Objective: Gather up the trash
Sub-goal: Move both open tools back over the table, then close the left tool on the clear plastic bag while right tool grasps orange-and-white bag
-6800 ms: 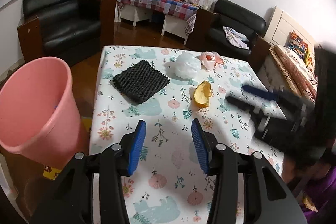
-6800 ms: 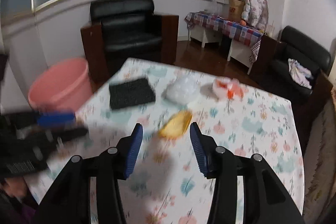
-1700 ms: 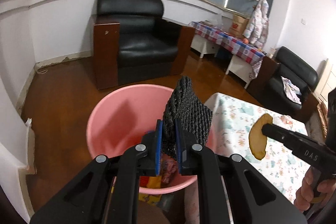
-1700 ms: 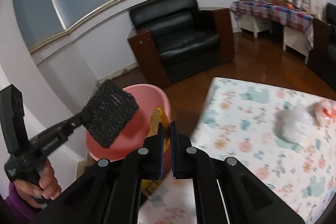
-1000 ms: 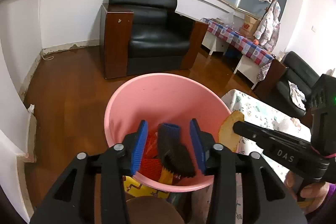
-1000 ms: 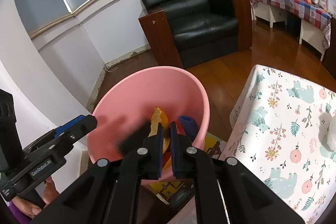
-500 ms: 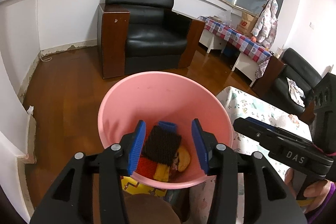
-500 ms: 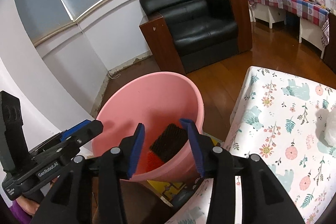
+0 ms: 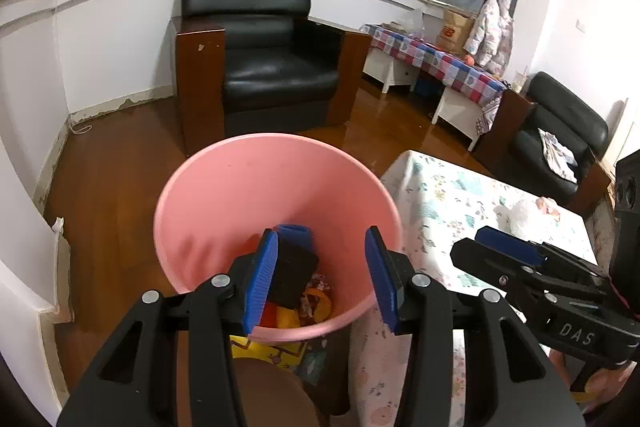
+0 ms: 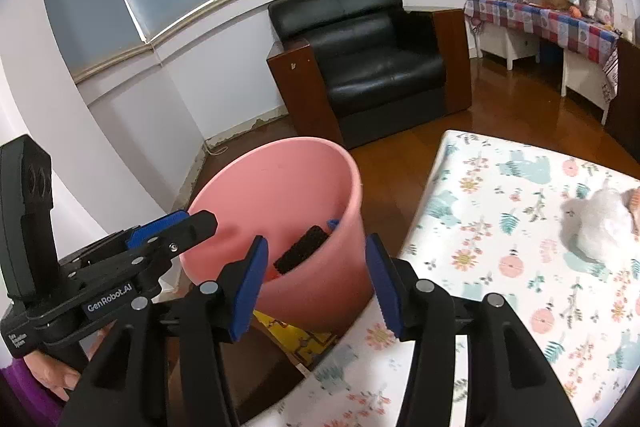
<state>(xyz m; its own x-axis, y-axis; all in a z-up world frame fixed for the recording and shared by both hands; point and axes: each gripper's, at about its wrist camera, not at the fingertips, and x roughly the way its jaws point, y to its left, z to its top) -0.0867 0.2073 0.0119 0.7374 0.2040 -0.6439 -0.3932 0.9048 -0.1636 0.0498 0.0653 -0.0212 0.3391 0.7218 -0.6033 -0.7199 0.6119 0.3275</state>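
Wooden floor and a black armchair (image 9: 276,67) lie behind the pink bin (image 9: 224,195), which stands off the tabletop's (image 10: 500,227) left edge with the black mesh pad (image 9: 290,273) and orange scraps already inside. Both my left gripper (image 9: 320,277) and right gripper (image 10: 314,281) hang over it, fingers spread and empty. I judge the drop done; next I should swing to the white bag (image 10: 600,227) near the tabletop's far edge.

bucket (image 9: 224,203) bottom half-hidden behind left gripper (image 9: 322,275) pads, trash under black mesh pad (image 9: 290,273) unreadable. white bag (image 10: 600,223) far right of right gripper (image 10: 316,279), blurry, cut by edge.
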